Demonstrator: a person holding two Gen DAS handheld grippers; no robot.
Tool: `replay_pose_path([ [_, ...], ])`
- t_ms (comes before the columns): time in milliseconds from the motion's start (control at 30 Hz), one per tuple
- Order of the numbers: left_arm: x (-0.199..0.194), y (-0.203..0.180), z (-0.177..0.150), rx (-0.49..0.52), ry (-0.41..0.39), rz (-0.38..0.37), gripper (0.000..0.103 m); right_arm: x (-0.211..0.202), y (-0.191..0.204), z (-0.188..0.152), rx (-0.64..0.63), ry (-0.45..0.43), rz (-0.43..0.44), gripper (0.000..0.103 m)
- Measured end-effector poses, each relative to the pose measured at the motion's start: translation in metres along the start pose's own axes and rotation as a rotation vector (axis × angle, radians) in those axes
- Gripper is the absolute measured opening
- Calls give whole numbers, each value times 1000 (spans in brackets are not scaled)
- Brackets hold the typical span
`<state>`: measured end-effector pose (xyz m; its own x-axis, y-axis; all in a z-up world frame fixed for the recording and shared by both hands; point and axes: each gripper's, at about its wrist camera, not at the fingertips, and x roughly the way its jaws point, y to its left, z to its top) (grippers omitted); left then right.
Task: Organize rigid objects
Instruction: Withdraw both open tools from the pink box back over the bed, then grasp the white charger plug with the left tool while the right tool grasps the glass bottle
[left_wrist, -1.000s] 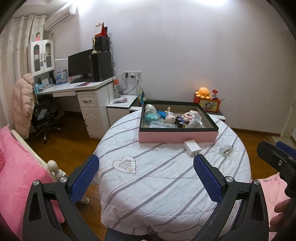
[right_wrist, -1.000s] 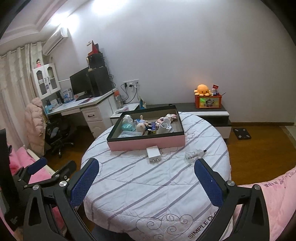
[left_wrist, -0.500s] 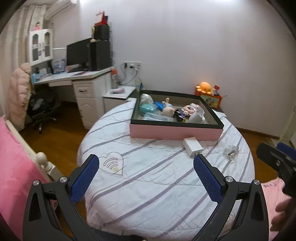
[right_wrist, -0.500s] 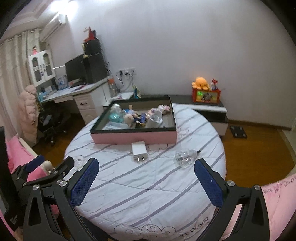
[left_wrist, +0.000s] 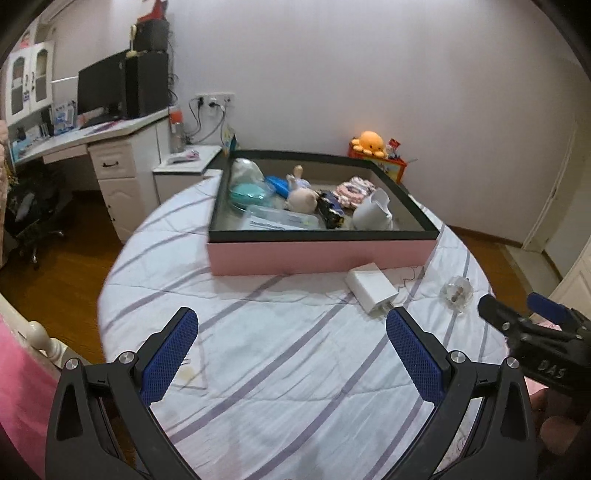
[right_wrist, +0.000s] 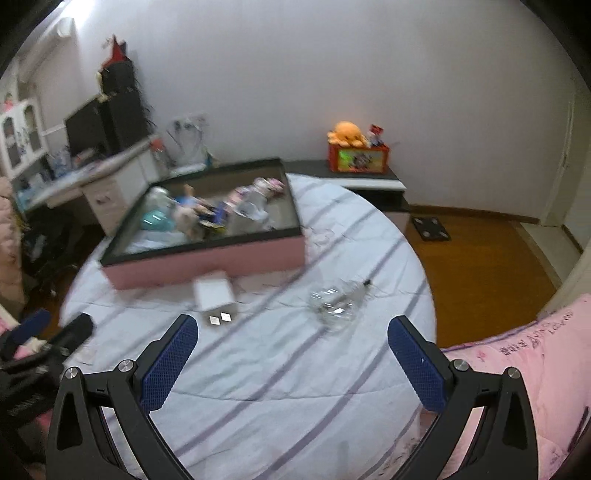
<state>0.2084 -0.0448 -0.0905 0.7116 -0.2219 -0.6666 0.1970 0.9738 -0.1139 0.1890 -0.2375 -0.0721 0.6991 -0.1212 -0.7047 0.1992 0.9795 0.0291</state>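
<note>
Left gripper (left_wrist: 291, 347) hangs over the striped round table (left_wrist: 277, 369), jaws spread wide, nothing between them. Right gripper (right_wrist: 291, 350) same: jaws wide apart, empty, above the table's near edge. White charger (left_wrist: 371, 287) lies on the cloth just in front of the pink box (left_wrist: 317, 254), prongs toward the cameras. Clear glass bulb (right_wrist: 334, 304) lies to the charger's right, apart from it and the box. Box holds a white pitcher (left_wrist: 371, 212), doll (left_wrist: 301, 197), teal case (left_wrist: 245, 192) & other bits. Right-wrist view is blurred.
</note>
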Motion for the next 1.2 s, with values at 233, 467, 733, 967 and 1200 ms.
replay_pose_path([
  [233,50,-23,-1,-44,85,2,103,56,-22,1,-5,84,-18,103],
  [467,93,-50,4,-46,153,31,103,103,-44,6,1,128,24,103],
  [733,131,-67,9,-64,209,34,103,123,-51,6,-28,137,62,100],
  [967,143,-76,10,-15,201,79,91,120,-39,4,-97,118,50,77],
  [1200,129,-67,7,18,188,39,41,115,-41,5,-85,108,72,64],
])
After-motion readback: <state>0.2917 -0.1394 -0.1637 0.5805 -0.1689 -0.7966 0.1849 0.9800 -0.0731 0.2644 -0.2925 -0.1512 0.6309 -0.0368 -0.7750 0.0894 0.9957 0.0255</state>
